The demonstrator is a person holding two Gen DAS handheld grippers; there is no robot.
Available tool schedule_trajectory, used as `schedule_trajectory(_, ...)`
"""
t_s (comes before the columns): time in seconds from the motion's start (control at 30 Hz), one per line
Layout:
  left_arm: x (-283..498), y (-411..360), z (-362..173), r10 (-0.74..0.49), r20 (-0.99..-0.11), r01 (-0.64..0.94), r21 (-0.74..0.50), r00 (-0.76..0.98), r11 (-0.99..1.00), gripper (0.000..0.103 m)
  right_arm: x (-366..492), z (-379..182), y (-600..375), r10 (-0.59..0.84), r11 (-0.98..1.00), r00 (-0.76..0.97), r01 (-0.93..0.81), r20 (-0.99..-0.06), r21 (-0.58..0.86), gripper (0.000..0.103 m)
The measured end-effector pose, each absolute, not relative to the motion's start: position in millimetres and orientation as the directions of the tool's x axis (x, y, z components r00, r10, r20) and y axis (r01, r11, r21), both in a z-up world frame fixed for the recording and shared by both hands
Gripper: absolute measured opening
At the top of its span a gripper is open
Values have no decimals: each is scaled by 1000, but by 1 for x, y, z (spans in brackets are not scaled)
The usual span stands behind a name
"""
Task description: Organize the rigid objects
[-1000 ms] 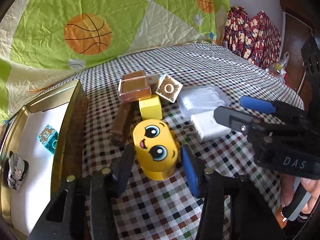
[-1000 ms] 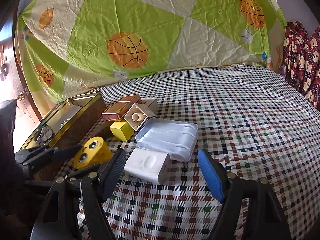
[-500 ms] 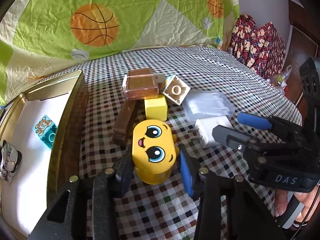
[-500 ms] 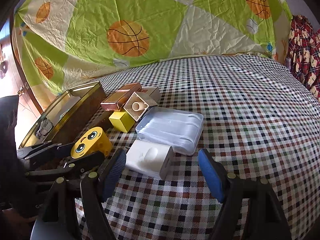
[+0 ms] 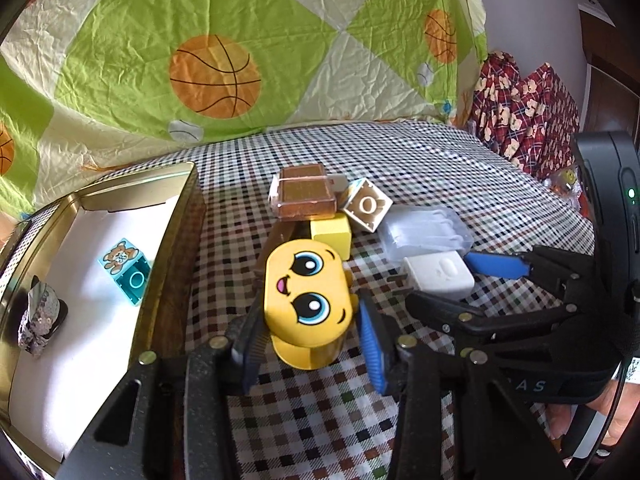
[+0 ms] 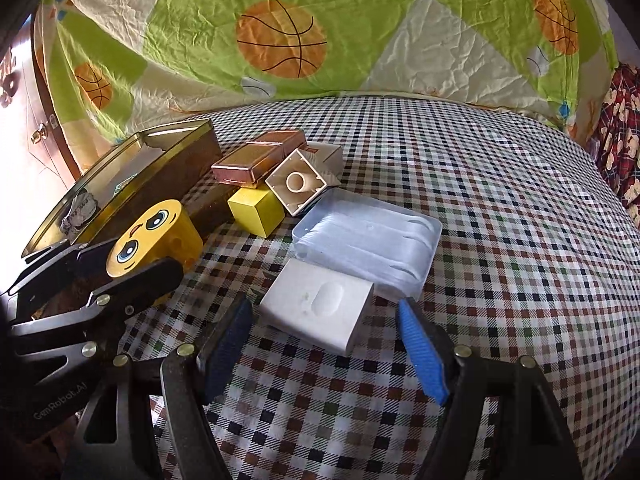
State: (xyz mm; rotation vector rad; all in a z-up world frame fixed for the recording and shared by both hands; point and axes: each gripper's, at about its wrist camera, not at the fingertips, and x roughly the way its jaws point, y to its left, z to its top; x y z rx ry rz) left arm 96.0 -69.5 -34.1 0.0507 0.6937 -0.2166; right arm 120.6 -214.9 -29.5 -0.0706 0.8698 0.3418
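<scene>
A yellow toy block with a cartoon face [image 5: 304, 296] is clamped between the blue pads of my left gripper [image 5: 308, 344], lifted a little off the checked tablecloth and tilted; in the right wrist view the same face block [image 6: 156, 232] hangs beside the tin. My right gripper [image 6: 322, 316] stands open with a white charger [image 6: 320, 308] between and just ahead of its fingers, pads apart from it. Seen from the left wrist, the right gripper [image 5: 438, 280] straddles the white charger [image 5: 438, 276].
An open gold tin [image 5: 176, 248] on the left holds a teal bear block [image 5: 126, 270] and a glittery item [image 5: 38, 320]. Behind lie a copper box [image 5: 304, 196], a yellow cube [image 5: 332, 232], a white block [image 5: 366, 204] and a clear case [image 5: 424, 232].
My left gripper closed on the yellow face block and raised it off the cloth, tilting it. My right gripper moved in closer over the white charger, still open.
</scene>
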Motion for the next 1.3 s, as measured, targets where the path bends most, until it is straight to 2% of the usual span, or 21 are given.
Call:
schedule_trajectory(0.07, 96, -69, -34, -184, -638, 216, -30, 747, 976, 41, 122, -30, -213, 251, 945, 593, -323, -765, 60, 76)
schedule_trajectory(0.17, 95, -68, -33, -184, -631, 209, -35, 754, 977, 41, 125, -33, -209, 225, 945, 585, -326, -779, 28, 68)
schedule_trajectory(0.33, 94, -67, -33, -191, -625, 208, -47, 757, 977, 41, 125, -34, -208, 226, 943, 584, -332, -780, 24, 68)
schedule_trajectory(0.37, 94, -67, -33, -193, -624, 210, -47, 757, 977, 41, 124, -33, -208, 231, 941, 587, -337, -776, 26, 65)
schedule_trajectory(0.4, 93, -67, -33, -194, -623, 212, -47, 758, 976, 41, 124, -34, -207, 236, 939, 588, -342, -773, 26, 57)
schedule_trajectory(0.57, 93, -66, -32, -200, -617, 212, -55, 761, 976, 41, 119, -32, -204, 241, 932, 605, -361, -759, 8, 52)
schedule_trajectory(1.3, 77, -55, -23, -184, -527, 171, -73, 830, 982, 41, 96, -16, -213, 310, 926, 724, -378, -616, 21, 52)
